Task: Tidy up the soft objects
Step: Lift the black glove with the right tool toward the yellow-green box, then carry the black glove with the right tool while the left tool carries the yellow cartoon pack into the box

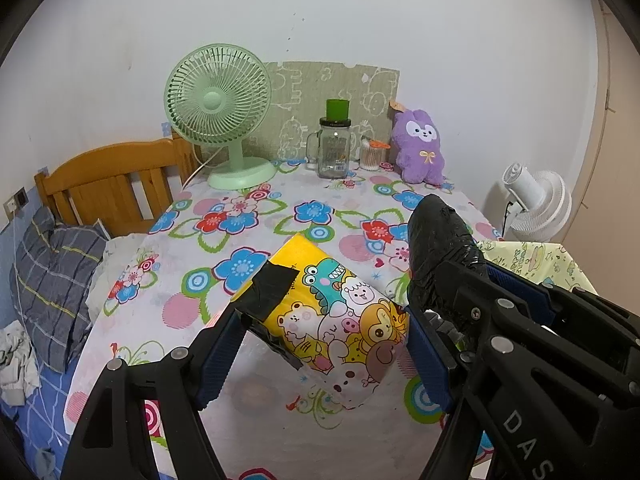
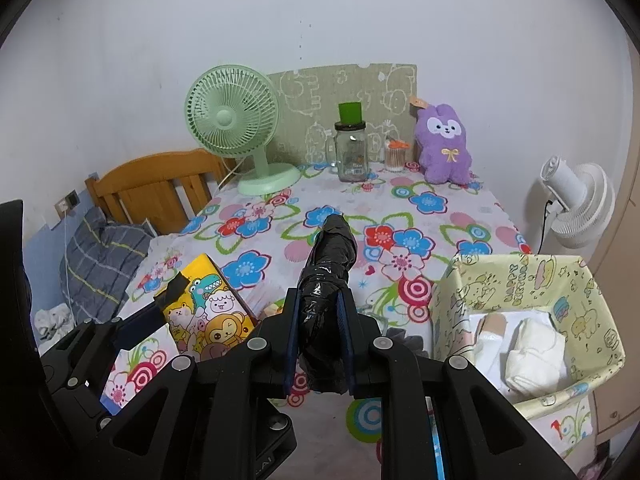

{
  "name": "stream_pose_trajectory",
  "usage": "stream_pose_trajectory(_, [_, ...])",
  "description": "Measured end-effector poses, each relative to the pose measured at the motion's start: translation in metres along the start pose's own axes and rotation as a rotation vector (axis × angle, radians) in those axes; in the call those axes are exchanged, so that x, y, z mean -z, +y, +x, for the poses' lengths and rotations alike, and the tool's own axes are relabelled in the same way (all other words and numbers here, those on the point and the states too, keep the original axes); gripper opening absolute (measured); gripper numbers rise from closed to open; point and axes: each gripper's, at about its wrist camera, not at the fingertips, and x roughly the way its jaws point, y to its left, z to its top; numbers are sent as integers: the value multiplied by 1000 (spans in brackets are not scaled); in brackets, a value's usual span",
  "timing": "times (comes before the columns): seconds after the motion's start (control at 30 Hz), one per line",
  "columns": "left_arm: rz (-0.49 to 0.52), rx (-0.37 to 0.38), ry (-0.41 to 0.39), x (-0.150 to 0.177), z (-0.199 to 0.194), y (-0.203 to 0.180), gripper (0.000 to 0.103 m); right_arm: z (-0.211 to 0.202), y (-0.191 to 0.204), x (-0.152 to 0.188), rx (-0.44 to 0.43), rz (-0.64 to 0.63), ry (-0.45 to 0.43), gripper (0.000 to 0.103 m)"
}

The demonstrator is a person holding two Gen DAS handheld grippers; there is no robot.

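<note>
— Since we work from the left, why is the yellow tissue pack (image 1: 320,312) up off the table (image 1: 280,208)?

— Our left gripper (image 1: 320,344) has it pinched across its width, one blue pad on each side, so we judge it is lifted to carry rather than resting. Its far end tilts up and away from us, and black tape covers one corner, probably sealing the opening.

— And beside it?

— Our right gripper (image 2: 318,344) is clamped on the black wrapped bundle (image 2: 328,276), pads pressed to both sides near its lower end. Most of its length sticks forward past the fingers, over the flowered cloth.

— Why hold both at once?

— We think it saves a trip: the fabric basket (image 2: 528,280) stands just right of the bundle, at the table's right edge, with white soft items (image 2: 528,356) already lying inside. Both pieces likely belong there.

— And the purple plush (image 2: 444,148)?

— Propped upright against the back board, well apart from both grippers, next to the glass jar (image 2: 352,152). Being soft too, it may go in the basket later.

— Any risk?

— The bundle is gripped low, so it could droop or swing.
</note>
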Motion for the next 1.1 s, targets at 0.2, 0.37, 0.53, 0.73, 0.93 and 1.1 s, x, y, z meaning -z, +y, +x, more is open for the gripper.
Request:
stream_pose_trajectory(0.2, [8,13,-9,-5,-2,-13,80,-5,-12,-4,7,1,-7,21])
stream_pose_trajectory(0.37, [18,26,-19,-9,-2,-24,80,-13,-23,-8,18,4,-18,21])
stream_pose_trajectory(0.53, [31,44,-26,-14,-2,-39,80,-19,-35,-10,34,10,-27,21])
stream_pose_trajectory(0.73, [51,68,-34,-18,-2,-57,80,-26,-52,-12,54,23,-38,21])
stream_pose_trajectory(0.93, [72,91,-40,-22,-1,-75,80,-32,-68,-14,77,35,-49,21])
stream_pose_trajectory(1.1, [90,112,-44,-25,2,-90,80,-35,-82,-15,99,50,-58,21])
